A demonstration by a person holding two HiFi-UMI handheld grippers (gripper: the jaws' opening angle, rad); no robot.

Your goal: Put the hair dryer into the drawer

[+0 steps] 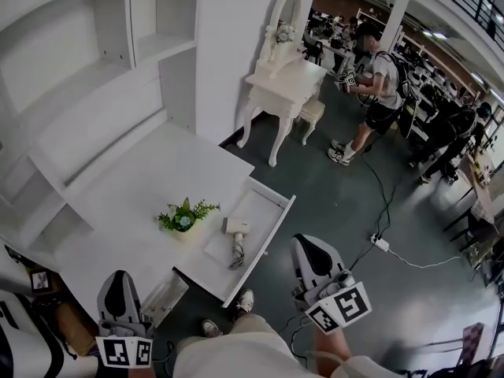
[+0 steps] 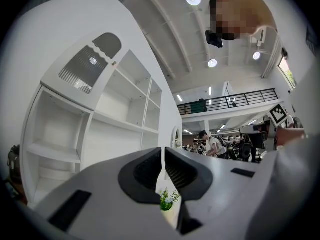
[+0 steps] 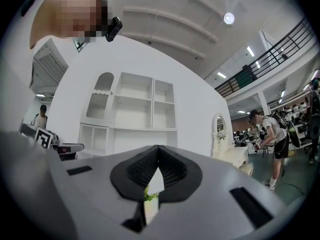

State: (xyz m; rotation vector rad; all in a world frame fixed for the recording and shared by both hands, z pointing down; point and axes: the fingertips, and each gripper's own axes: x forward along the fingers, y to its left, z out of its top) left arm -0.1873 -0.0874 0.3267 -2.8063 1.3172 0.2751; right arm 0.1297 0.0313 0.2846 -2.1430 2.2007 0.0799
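Note:
A white hair dryer [image 1: 237,228] lies inside the open drawer [image 1: 277,215] of the white desk [image 1: 134,187], its cord trailing toward the drawer's front. Both grippers hang in front of the desk, apart from the dryer. My left gripper [image 1: 120,277] is at the lower left, shut and holding nothing. My right gripper [image 1: 306,244] is right of the drawer's corner, also shut and holding nothing. In the left gripper view the closed jaws [image 2: 163,152] point at the shelving. In the right gripper view the jaws [image 3: 158,148] meet at their tips.
A small potted plant [image 1: 185,216] stands on the desk beside the drawer. A second small drawer [image 1: 165,293] sticks out at the lower left. Behind are white shelves [image 1: 87,61], a vanity table [image 1: 285,77] with stool [image 1: 312,110], a person [image 1: 379,85], and a floor cable with power strip [image 1: 381,243].

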